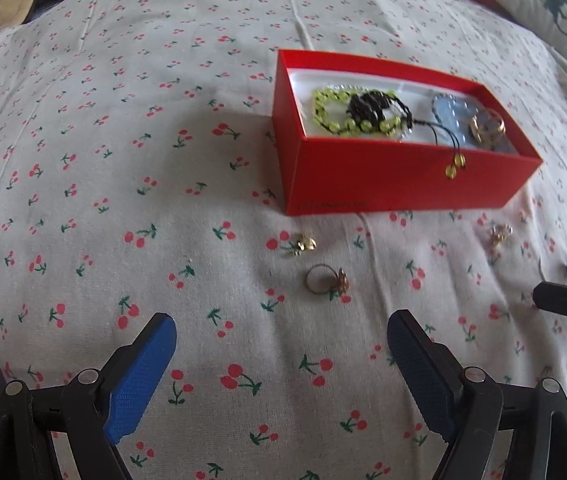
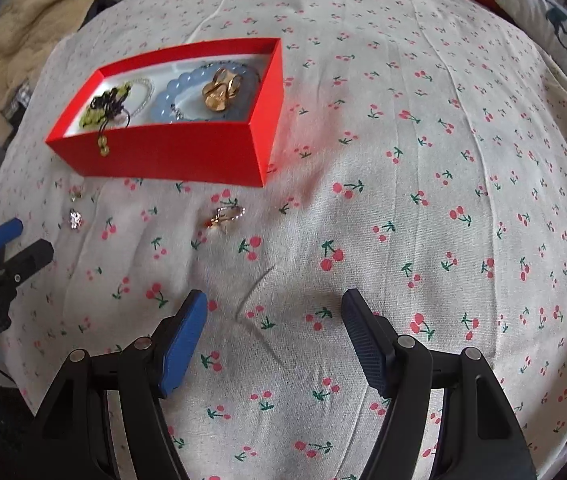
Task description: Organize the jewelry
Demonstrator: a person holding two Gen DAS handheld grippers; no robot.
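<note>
While both claws hang empty, I'm mid pick-up: left gripper spread wide over the cherry-print cloth, ring just ahead of it and gold earring beyond. Red box already holds bracelets. Right gripper open too, gold clip ahead. Next I'd guess: lower, straddle one piece, close gently.

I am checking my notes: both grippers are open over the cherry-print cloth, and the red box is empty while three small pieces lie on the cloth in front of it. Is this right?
Not quite: the red box is not empty. The right wrist view shows a pale blue bead bracelet, a green bead bracelet and a gold ring inside it. The rest stands: left gripper and right gripper are open.
</note>
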